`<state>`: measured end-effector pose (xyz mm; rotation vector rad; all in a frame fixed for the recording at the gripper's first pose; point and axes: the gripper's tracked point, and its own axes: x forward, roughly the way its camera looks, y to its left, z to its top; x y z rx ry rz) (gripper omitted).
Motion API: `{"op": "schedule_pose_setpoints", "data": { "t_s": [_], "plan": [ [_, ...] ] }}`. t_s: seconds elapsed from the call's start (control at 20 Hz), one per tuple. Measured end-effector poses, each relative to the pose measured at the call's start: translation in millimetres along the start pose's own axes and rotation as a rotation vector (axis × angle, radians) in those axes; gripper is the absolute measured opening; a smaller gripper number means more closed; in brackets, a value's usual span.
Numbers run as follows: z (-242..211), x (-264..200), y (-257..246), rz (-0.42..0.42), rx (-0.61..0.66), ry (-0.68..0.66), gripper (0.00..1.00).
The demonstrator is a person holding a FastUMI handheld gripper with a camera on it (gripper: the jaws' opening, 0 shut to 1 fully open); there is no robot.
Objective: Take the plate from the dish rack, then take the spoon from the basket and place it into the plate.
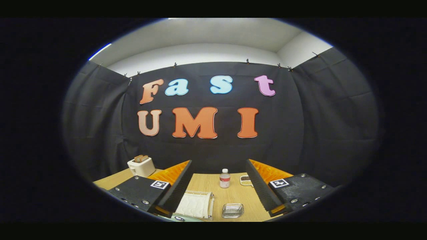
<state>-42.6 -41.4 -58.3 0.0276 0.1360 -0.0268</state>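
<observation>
Above the counter [206, 186], the tool [217, 200] hangs wide open, empty, with a dish rack [195, 205] and bottle [225, 178] between its fingers.

Lower left of centre: dish rack [195, 204] half hidden behind the left-hand finger, front edge cut off; impossible to tell whether any plate stands in it. Low, right of centre: basket [245, 180] mostly covered by the other finger, contents too small to make out. Toaster [141, 166] base hidden too. Gripper [219, 161] fingers spread wide, nothing between, rear ends cut off.
</observation>
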Motion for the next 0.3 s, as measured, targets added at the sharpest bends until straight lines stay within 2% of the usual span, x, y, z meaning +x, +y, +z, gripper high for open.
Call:
{"op": "schedule_pose_setpoints", "data": {
  "t_s": [0.3],
  "plan": [
    [6.9,4.7,4.6,0.003,-0.008,-0.015,0.94]
  ]
}}
